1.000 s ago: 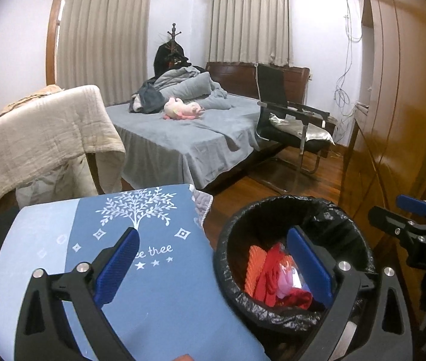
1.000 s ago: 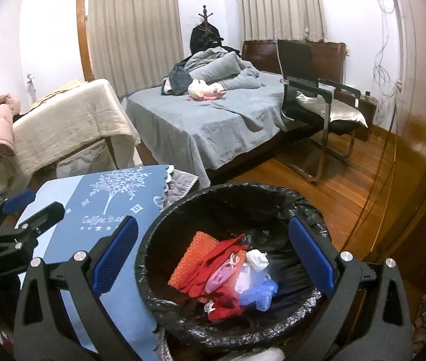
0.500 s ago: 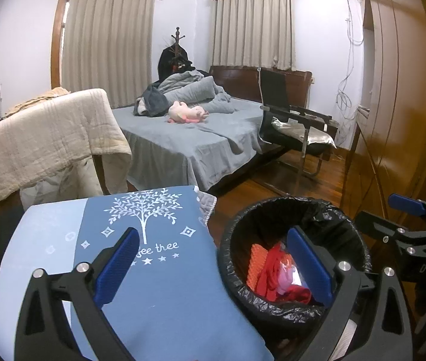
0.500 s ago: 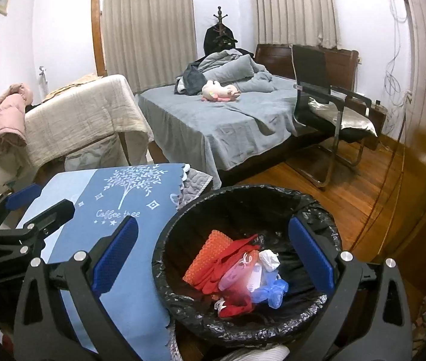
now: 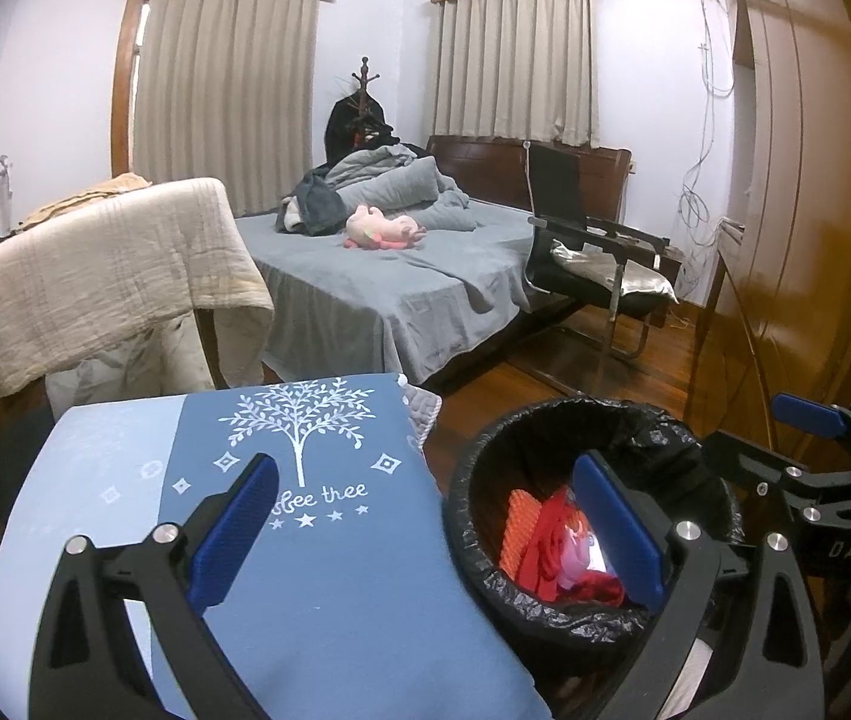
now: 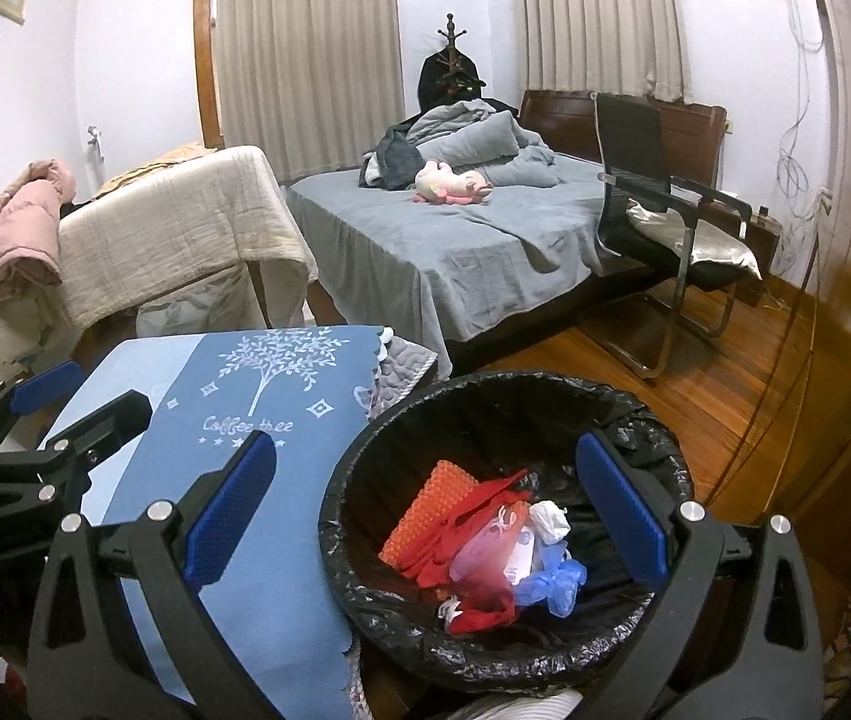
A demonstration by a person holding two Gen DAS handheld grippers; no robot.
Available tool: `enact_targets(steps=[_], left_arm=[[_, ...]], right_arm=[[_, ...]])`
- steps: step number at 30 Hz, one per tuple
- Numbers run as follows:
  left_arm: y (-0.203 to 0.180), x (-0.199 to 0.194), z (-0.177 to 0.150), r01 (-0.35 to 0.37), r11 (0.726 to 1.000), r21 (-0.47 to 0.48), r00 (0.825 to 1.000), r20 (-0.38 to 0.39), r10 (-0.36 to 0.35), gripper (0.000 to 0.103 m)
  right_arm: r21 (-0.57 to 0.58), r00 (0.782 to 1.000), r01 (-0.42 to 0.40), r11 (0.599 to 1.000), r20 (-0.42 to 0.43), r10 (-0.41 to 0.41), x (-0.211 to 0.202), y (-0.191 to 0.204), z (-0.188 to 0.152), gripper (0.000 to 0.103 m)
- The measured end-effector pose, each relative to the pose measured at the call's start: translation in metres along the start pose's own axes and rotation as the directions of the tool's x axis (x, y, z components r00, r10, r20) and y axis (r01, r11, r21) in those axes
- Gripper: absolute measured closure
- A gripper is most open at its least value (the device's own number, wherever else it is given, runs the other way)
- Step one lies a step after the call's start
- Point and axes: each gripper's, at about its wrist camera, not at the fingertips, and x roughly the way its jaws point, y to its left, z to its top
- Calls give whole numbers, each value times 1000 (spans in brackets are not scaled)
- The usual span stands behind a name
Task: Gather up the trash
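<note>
Task looks nearly done: red, orange, white and blue trash [image 6: 485, 546] already sits inside the black-lined bin [image 6: 653, 432] beside the blue-clothed table [image 5: 329, 600], left gripper [image 5: 425, 534] and right gripper [image 6: 425, 525] both spread wide, empty, no loose litter visible.

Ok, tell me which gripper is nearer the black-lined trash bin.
Right. The right gripper hovers over the black-lined trash bin, jaws open and framing its rim. The left gripper sits beside it, mostly over the blue tree-print cloth.
</note>
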Motion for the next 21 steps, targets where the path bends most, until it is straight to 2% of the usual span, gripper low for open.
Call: enact_targets(steps=[21], left_arm=[[2,0,0,-1,1000,0,1000,-2,1,6]], right_arm=[[2,1000,0,1000,-1,1,0,2,1,5]])
